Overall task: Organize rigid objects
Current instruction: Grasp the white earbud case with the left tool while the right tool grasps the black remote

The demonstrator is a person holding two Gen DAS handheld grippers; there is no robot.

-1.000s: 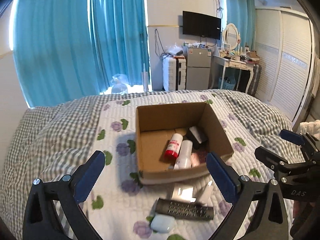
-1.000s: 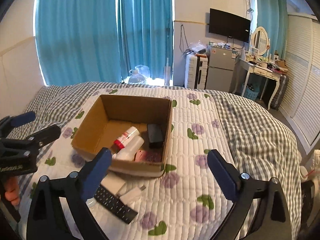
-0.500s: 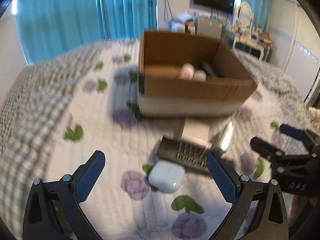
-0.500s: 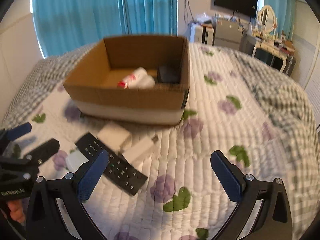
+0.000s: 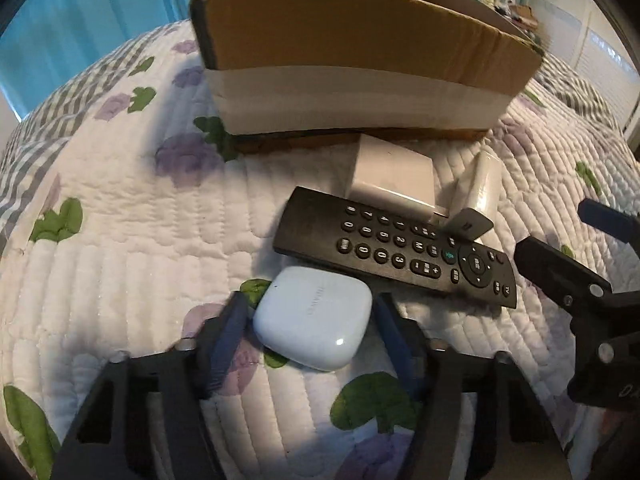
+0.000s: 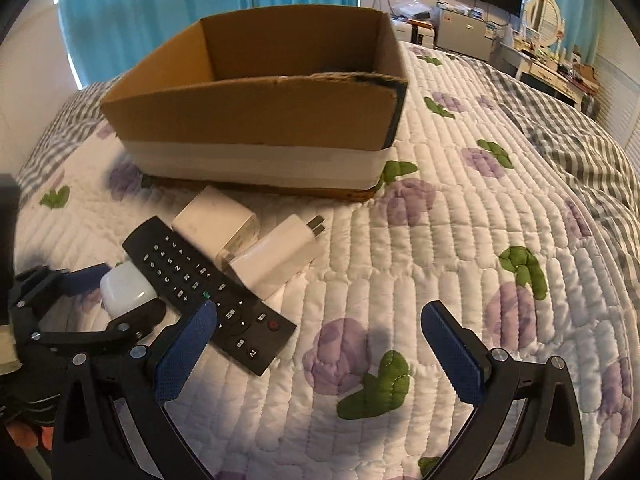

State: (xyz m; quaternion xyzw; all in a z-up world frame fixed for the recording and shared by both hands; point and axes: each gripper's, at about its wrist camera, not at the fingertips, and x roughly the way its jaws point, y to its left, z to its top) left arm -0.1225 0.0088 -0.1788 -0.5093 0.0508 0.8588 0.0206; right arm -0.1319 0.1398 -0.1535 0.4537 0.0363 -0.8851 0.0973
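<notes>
The left tool (image 5: 308,320) straddles the earbud case (image 5: 313,317), jaws not yet touching it. The remote (image 5: 396,246) just ahead may snag. The right tool (image 6: 320,354) hovers released.

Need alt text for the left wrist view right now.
The left gripper straddles a white earbud case on the quilt, fingers either side with small gaps. Behind lie a black remote, two white chargers and a cardboard box.
</notes>
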